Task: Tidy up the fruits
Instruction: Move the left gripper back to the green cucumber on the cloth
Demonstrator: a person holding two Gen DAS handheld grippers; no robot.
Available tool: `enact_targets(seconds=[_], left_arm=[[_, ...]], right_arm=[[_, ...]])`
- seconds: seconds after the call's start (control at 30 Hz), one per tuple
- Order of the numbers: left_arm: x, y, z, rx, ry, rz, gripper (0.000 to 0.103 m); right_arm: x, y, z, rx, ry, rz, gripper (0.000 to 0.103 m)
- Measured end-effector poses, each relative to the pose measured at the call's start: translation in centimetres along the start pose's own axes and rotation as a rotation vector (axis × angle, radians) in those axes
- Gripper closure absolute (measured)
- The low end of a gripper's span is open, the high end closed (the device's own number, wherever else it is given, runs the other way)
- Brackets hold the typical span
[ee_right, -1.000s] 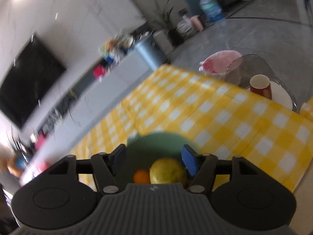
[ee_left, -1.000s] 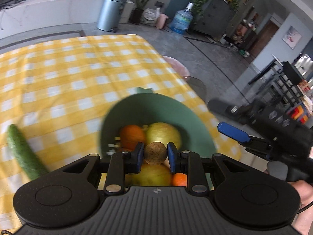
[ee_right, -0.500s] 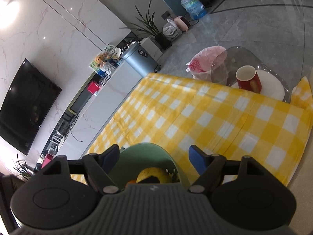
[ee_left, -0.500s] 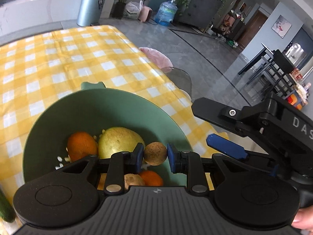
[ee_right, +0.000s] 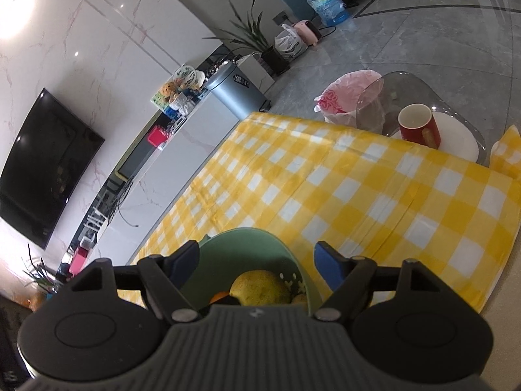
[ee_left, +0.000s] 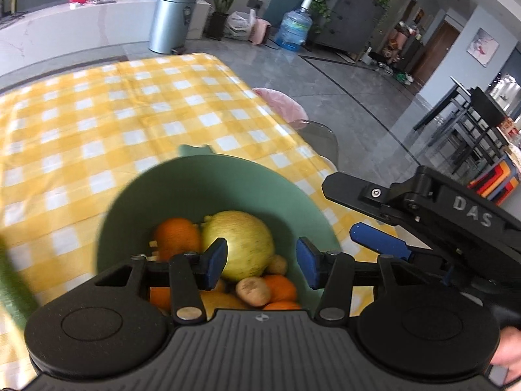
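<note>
A green bowl (ee_left: 228, 176) stands on the yellow checked tablecloth (ee_left: 97, 114) near the table's right edge. It holds a large yellow-green fruit (ee_left: 239, 244), oranges (ee_left: 176, 238) and a small brown fruit (ee_left: 253, 290). My left gripper (ee_left: 260, 262) hovers over the bowl; its jaws are opening, with nothing pressed between the pads. The small brown fruit lies loose below them. My right gripper (ee_right: 257, 259) stands open just above the bowl's rim (ee_right: 241, 238), empty; its blue finger (ee_left: 379, 246) shows to the right in the left wrist view. A cucumber (ee_left: 13, 290) lies blurred at the left.
Past the table's right edge stands a clear chair (ee_right: 407, 84) with a red cup (ee_right: 420, 128) on a white plate. Beside it is a pink-lined bin (ee_right: 345, 94). A person's hand (ee_left: 503, 345) holds the right gripper's handle.
The left gripper's jaws have spread apart and let go of the small brown fruit, which now lies in the bowl. The left gripper has also shifted over the bowl.
</note>
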State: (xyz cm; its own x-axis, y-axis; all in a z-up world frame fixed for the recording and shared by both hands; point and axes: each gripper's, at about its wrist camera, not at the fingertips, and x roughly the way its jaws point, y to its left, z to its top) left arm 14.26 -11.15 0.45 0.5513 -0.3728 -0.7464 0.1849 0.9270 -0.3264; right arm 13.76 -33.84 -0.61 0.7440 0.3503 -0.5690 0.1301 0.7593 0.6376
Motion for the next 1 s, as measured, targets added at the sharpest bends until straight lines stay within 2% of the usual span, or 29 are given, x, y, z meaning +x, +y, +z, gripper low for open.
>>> enact_targets(seconds=[0.27, 0.53, 0.67, 0.8, 0.9, 0.97, 1.0], left_arm=[[-4.9, 2.8, -1.0, -0.059, -0.021, 0.139, 0.044], [-10.2, 6.1, -2.0, -0.161, -0.059, 0.206, 0.041], [-12.1, 7.7, -2.8, -0.207, -0.067, 0.239, 0.040], [-13.2, 10.6, -4.1, -0.309, -0.073, 0.289, 0.040], [-13.1, 13.3, -5.2, -0.391, -0.074, 0.368, 0.040], [-12.8, 14.4, -5.7, -0.397, -0.083, 0.445, 0.040], [-12.4, 14.9, -5.9, -0.396, -0.076, 0.464, 0.040]], right_arm=[[1.0, 2.6, -1.0, -0.106, 0.069, 0.008, 0.028], [1.8, 6.4, -2.7, -0.281, 0.140, 0.006, 0.028], [2.0, 8.5, -3.8, -0.356, 0.162, 0.031, 0.028], [2.6, 10.9, -5.6, -0.439, 0.202, 0.093, 0.029], [3.4, 12.6, -7.2, -0.493, 0.226, 0.137, 0.037], [4.2, 13.4, -8.0, -0.500, 0.247, 0.164, 0.041], [4.7, 13.7, -8.3, -0.487, 0.259, 0.172, 0.045]])
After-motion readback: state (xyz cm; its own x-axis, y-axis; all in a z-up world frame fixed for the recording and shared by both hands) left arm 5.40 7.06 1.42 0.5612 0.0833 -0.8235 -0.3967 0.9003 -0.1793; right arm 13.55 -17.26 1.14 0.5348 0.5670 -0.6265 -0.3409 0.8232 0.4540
